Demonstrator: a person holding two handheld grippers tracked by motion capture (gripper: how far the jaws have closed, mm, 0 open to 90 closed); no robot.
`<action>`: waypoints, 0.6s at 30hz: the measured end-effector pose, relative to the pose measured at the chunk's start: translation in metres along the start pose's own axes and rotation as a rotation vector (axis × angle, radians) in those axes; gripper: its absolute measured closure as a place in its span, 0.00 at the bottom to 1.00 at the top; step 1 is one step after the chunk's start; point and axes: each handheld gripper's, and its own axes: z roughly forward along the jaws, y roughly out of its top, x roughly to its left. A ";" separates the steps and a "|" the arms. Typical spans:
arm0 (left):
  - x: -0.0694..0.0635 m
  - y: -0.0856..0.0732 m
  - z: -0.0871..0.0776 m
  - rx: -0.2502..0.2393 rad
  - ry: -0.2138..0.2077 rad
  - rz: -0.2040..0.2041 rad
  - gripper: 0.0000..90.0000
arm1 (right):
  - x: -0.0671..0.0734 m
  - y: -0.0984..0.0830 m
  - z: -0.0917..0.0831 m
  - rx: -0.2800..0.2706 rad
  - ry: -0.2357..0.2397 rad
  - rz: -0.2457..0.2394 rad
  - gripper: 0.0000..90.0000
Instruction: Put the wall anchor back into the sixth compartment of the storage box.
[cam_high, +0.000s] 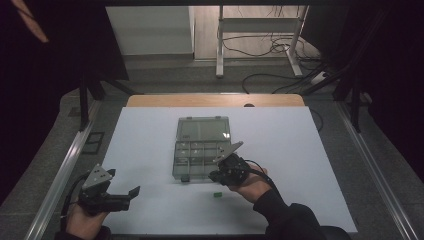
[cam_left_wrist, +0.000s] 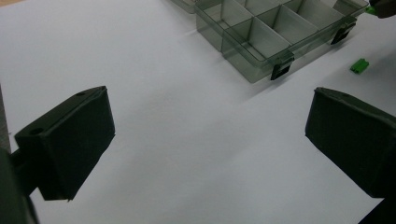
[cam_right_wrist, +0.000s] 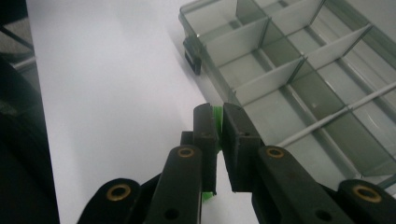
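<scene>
A clear, smoke-tinted organiser box (cam_high: 202, 147) lies open on the white sheet, its lid flat behind it and its divided compartments (cam_right_wrist: 289, 79) looking empty. My right gripper (cam_high: 220, 176) hovers at the box's front right corner. Its jaws (cam_right_wrist: 218, 112) are shut on a small green piece (cam_right_wrist: 217, 122), just outside the box's front wall. A second green piece (cam_high: 217, 194) lies loose on the sheet in front of the box, also seen from the left gripper (cam_left_wrist: 359, 65). My left gripper (cam_high: 132, 192) rests at the front left, jaws (cam_left_wrist: 210, 107) wide open and holding nothing.
The white sheet (cam_high: 150, 150) covers most of the table, with a wooden strip (cam_high: 215, 100) at its far edge. Black latches (cam_left_wrist: 282, 71) sit on the box's front wall. Metal rails run along both table sides, and cables lie on the floor beyond.
</scene>
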 end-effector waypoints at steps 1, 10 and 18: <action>0.000 0.000 0.000 0.000 -0.001 -0.001 0.02 | -0.001 0.002 0.000 -0.003 -0.001 0.002 0.92; 0.001 0.000 0.000 -0.002 -0.005 -0.003 0.02 | -0.005 0.016 0.001 -0.033 -0.007 0.019 0.92; 0.001 0.000 0.000 -0.002 -0.007 -0.004 0.03 | -0.009 0.024 0.008 -0.040 -0.012 0.034 0.92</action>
